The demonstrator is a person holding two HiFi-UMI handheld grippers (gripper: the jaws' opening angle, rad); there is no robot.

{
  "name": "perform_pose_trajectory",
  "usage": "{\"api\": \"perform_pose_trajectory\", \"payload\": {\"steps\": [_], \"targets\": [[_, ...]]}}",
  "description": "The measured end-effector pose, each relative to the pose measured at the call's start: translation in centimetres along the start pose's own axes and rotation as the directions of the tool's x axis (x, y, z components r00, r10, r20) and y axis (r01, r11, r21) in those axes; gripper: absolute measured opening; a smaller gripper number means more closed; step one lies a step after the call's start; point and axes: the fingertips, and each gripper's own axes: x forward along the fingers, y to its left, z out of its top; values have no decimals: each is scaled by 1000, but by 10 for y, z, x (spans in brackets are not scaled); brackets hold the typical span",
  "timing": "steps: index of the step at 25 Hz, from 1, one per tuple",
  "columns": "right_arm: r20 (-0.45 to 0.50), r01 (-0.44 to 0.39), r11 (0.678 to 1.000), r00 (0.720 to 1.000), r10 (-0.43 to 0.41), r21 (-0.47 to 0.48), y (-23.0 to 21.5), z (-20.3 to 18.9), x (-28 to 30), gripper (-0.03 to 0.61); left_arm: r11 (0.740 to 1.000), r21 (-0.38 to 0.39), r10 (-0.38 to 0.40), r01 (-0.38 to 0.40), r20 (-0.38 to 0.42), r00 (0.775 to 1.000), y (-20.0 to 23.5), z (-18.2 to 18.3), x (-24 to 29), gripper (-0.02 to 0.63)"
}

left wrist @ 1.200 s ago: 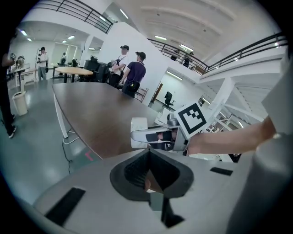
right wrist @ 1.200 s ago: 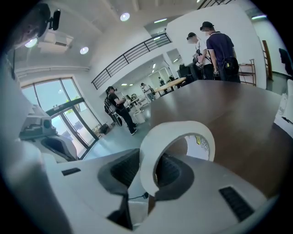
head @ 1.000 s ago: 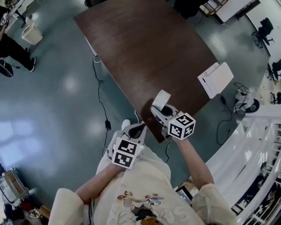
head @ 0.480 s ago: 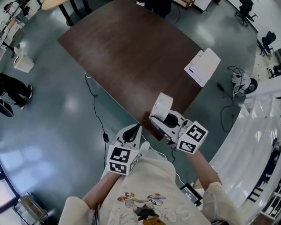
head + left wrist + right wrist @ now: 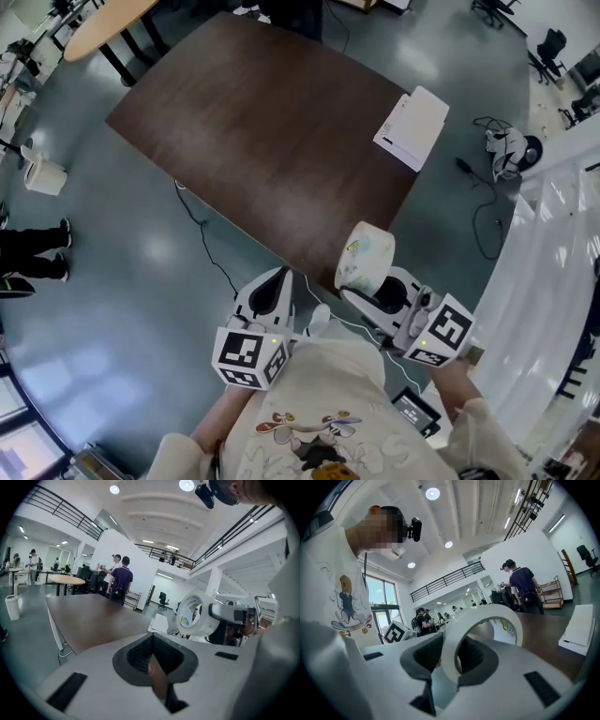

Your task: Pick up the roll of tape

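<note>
The roll of tape (image 5: 366, 255) is a wide white ring with a small coloured label inside. My right gripper (image 5: 373, 279) is shut on its wall and holds it up in the air, just off the near corner of the dark brown table (image 5: 262, 141). In the right gripper view the roll of tape (image 5: 487, 611) stands on edge between the jaws of the right gripper (image 5: 450, 663). My left gripper (image 5: 269, 292) hangs to the left of it, shut and with nothing in it. In the left gripper view, past the left gripper (image 5: 157, 667), the roll of tape (image 5: 194, 613) shows at the right.
A white sheaf of paper (image 5: 411, 127) lies on the table's far right corner. A cable (image 5: 202, 234) trails over the grey floor at the left. A white bin (image 5: 45, 175) and a person's legs (image 5: 33, 253) are at the far left. People stand beyond the table (image 5: 93, 616).
My right gripper has risen with the tape, lifting it off the table's near edge and carrying it right. The left gripper has risen a little too.
</note>
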Motion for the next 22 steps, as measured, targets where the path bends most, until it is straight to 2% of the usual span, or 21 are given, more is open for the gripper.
{"api": "perform_pose_trajectory", "payload": {"steps": [10,22], "targets": [[48,96,995,994,-97,13,10,1,-41,94,1000,14,1,-2,83,997,-12,28,-21,5],[56,128,991,990,-130,37,5,-6,-50,94,1000,21,2,-4,95,995,-20,36,-24,5]]}}
